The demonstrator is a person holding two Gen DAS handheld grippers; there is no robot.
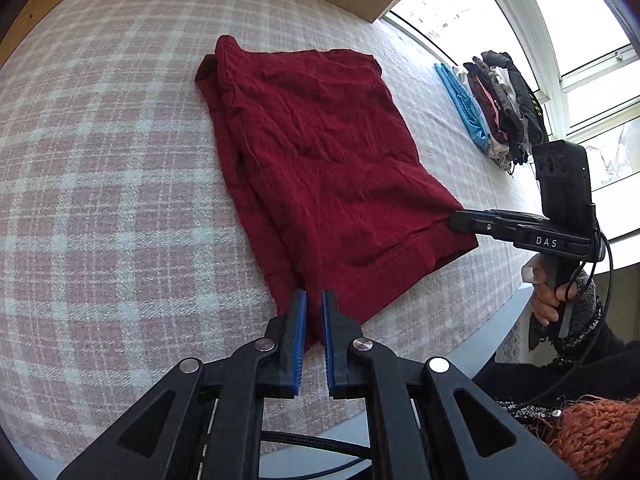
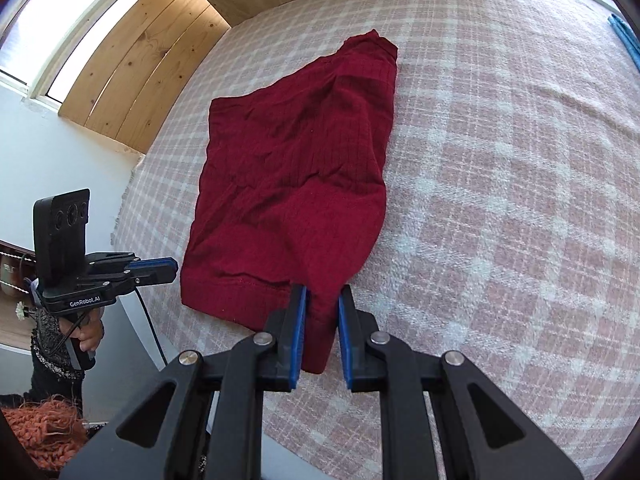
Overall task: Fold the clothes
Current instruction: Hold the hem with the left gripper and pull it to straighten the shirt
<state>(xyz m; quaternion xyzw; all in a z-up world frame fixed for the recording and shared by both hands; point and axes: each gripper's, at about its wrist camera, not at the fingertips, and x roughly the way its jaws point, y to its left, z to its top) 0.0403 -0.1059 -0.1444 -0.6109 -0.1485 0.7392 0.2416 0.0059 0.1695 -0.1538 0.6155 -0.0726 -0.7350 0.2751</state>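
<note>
Reading "DAS" on right gripper (image 1: 454, 220), "GenRobot.AI" on left gripper (image 2: 174, 270)

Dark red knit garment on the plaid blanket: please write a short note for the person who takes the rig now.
Left tool: jaws slightly apart at the near-left corner of the dark red knit garment; grip uncertain.
Right tool: same at the near-right corner.
Garment lies partly folded on the pink plaid blanket.
Stack of folded clothes sits by the window.
Left: finish the fold, likely add it to the stack.

Left gripper (image 1: 314, 300) fingers (image 1: 298, 320) straddle the red garment's (image 1: 320, 152) near corner.
</note>
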